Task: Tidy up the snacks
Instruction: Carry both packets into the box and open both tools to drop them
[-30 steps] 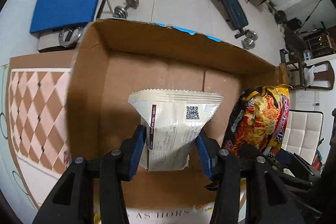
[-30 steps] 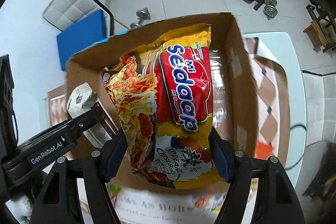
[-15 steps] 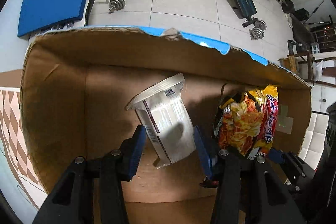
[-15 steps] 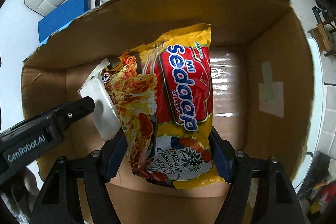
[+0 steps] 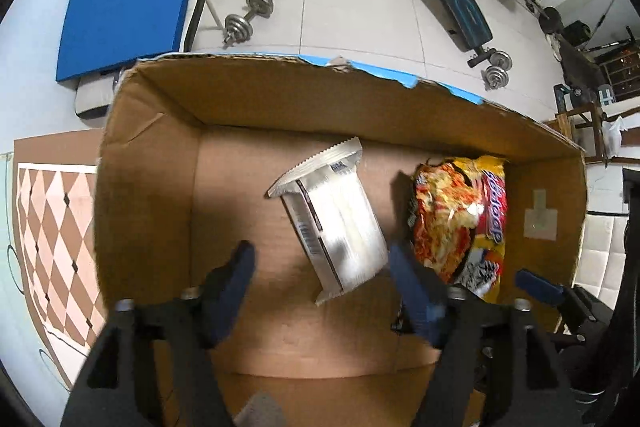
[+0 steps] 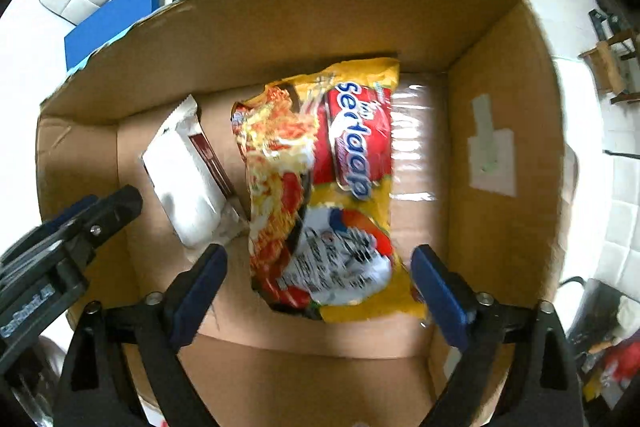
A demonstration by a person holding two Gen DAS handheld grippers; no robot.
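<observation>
Silvery-white foil marks one snack packet [image 5: 334, 217], lying slanted on the floor of an open cardboard box [image 5: 152, 163]. Just to its right lies a yellow and red noodle packet [image 6: 324, 187] (its lettering is blurred). Half a second ago each packet was pinched in a claw; now both lie loose in the box. The left claw [image 5: 320, 269] has spread wide and holds nothing, its blue pads either side of the white packet's near end. The right claw [image 6: 318, 269] is likewise wide open and empty, pads apart from the noodle packet's edges. Beyond the box are a tiled floor [image 5: 352, 7], a dumbbell [image 5: 248, 15] and a blue mat [image 5: 124, 19].
</observation>
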